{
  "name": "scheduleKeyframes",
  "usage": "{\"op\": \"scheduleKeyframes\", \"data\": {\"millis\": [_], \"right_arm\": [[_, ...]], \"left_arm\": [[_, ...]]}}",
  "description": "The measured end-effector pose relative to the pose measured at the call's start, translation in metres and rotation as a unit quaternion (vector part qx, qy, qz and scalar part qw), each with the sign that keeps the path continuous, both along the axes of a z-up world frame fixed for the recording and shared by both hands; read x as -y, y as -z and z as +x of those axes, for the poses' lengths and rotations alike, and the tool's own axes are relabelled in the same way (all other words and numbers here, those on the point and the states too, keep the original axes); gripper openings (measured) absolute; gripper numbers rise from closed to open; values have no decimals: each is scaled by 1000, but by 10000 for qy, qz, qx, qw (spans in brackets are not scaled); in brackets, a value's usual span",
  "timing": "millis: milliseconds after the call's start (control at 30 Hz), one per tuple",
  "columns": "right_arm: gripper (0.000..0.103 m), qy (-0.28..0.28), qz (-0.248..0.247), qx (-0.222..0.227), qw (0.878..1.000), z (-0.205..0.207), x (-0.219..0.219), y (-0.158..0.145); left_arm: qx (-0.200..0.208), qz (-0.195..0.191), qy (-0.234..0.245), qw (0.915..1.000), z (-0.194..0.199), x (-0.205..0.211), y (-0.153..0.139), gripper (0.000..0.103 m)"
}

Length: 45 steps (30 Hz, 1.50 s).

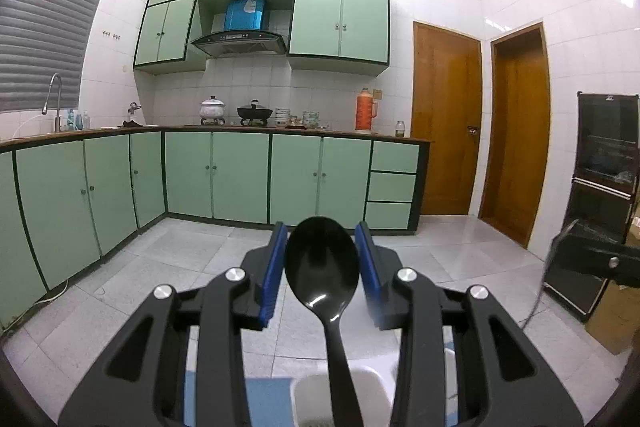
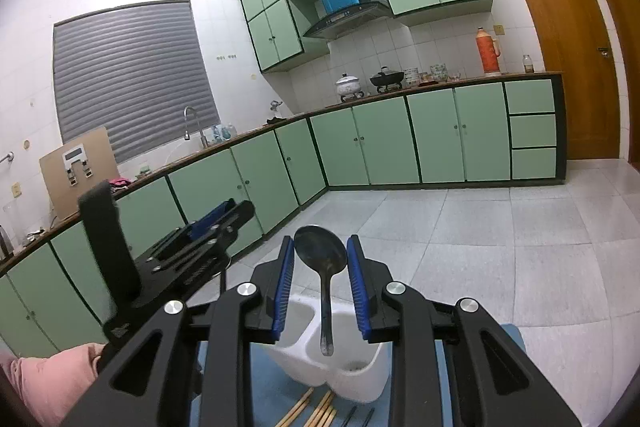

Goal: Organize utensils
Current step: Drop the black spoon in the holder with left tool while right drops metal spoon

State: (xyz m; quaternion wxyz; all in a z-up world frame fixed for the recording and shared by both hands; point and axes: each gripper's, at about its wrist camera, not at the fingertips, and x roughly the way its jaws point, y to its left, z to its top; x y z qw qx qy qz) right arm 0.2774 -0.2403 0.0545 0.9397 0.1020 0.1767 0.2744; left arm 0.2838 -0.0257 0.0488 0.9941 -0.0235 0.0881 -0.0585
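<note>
Right gripper (image 2: pixel 320 259): low centre of the frame, blue pads pinching the bowl of a metal spoon (image 2: pixel 322 267).
Metal spoon: handle hangs down over the white holder (image 2: pixel 352 367).
Chopsticks (image 2: pixel 316 411): flat on the blue mat (image 2: pixel 276 395), bottom edge.
Left gripper (image 1: pixel 322 259): fingers pinching a black spoon (image 1: pixel 324 267), bowl up, handle dipping toward the holder.
Cabinets (image 1: pixel 240 175): green, far across the floor.

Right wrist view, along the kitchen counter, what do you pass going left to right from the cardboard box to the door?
Cardboard box → faucet → white lidded pot → black wok → stacked bowls → orange thermos → glass jar → wooden door.
</note>
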Motion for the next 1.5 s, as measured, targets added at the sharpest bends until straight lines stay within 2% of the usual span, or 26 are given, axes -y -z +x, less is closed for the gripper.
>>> {"op": "scheduleKeyframes", "data": {"millis": [267, 533, 600, 800, 867, 967, 1133, 1200, 1267, 1400, 1433, 1467, 1500], "right_arm": [[27, 20, -124, -232, 9997, 39, -13, 25], [27, -90, -281, -472, 9985, 54, -27, 56], [27, -128, -280, -526, 9981, 56, -28, 61], [28, -257, -310, -661, 9970, 53, -33, 71], [34, -253, -286, -669, 9970, 53, -33, 69], [35, -227, -299, -656, 9971, 50, -33, 67], [36, -127, -230, -620, 9977, 41, -25, 62], [37, -96, -214, -609, 9979, 34, -20, 62], [40, -21, -218, -629, 9978, 23, -15, 63], [47, 173, -190, -811, 9964, -9, -5, 78], [50, 272, -216, -880, 9955, -20, -3, 85], [55, 342, -220, -955, 9946, -30, -1, 91], [58, 381, -233, -1022, 9938, -38, 1, 97]], "left_arm": [[1, -148, -38, 9999, 40, -5, 20, 34], [-81, -210, 47, 9997, 41, -8, 52, 34], [-36, -310, 29, 9995, 40, -12, 51, 34], [-233, -287, 37, 9993, 36, -17, 55, 34], [-315, -283, 20, 9991, 33, -18, 58, 36], [-362, -260, 3, 9990, 31, -19, 60, 48], [-374, -209, 49, 9991, 19, -21, 54, 48], [-399, -200, 82, 9990, 10, -22, 51, 50], [-434, -161, 96, 9989, -3, -21, 49, 58], [-694, -10, 174, 9974, -42, -21, 53, 68], [-783, 0, 204, 9967, -53, -22, 56, 73], [-902, 16, 217, 9957, -63, -22, 61, 79], [-1126, 90, 232, 9933, -78, -22, 69, 79]]}}
